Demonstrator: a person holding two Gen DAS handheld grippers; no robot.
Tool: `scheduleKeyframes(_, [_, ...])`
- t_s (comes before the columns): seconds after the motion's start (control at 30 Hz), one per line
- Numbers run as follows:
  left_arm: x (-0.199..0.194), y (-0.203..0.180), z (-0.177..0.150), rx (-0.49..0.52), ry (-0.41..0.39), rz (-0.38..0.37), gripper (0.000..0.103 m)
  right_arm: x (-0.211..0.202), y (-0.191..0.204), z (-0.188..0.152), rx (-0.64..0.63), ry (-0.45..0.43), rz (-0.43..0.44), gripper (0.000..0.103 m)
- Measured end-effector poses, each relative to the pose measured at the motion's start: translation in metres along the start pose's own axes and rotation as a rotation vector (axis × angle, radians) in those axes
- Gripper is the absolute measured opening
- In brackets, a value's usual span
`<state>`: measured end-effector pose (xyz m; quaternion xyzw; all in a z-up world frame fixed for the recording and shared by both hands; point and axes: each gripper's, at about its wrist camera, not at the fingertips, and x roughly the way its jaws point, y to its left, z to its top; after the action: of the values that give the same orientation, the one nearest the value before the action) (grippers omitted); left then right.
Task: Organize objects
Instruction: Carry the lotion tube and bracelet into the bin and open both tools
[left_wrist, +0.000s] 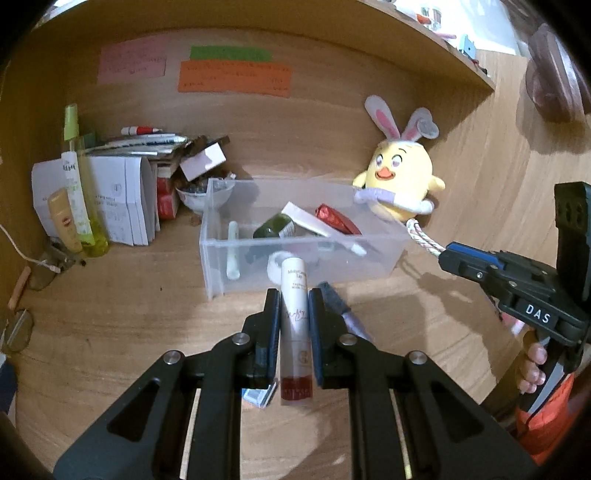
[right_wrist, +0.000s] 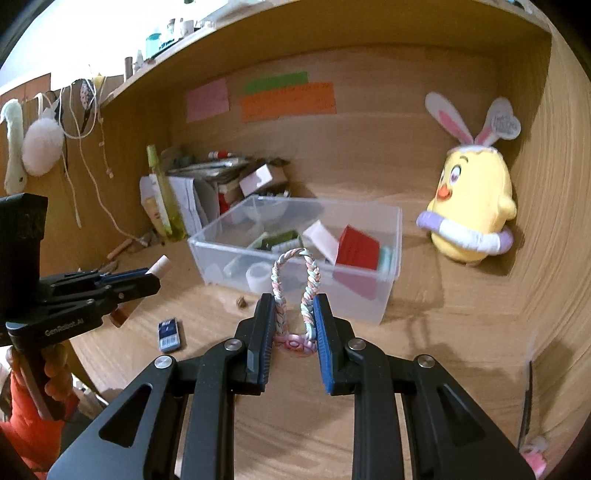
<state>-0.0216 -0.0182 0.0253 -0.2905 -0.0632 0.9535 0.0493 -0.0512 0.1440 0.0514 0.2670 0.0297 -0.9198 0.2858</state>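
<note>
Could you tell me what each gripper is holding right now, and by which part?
The left gripper clamps a lip tint tube around its middle. The right gripper grips a braided pastel loop by its lower sides.

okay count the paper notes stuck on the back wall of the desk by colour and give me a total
Pink note: 1
Green note: 1
Orange note: 1
Total: 3
</note>
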Motion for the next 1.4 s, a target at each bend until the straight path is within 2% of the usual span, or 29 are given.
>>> scheduleKeyframes(0.47, [-0.002,-0.006,0.05,0.012,-0.099,0.023,0.014,0.001,0.0,0.033,-0.038,-0.061,-0.003,0.019])
scheduleKeyframes(0.83, [0.022,-0.001,0.087,-0.003,-0.113,0.061,0.014,0.024,-0.017,0.077,-0.034,-0.093,-0.021,0.019])
scheduleKeyframes(1.07, [0.057,0.011,0.097,-0.041,-0.051,0.075,0.014,0.064,-0.022,0.088,-0.001,-0.029,-0.006,0.019])
scheduleKeyframes(1.4, [0.098,0.027,0.089,-0.073,0.043,0.098,0.015,0.125,-0.02,0.071,-0.015,0.116,-0.038,0.019])
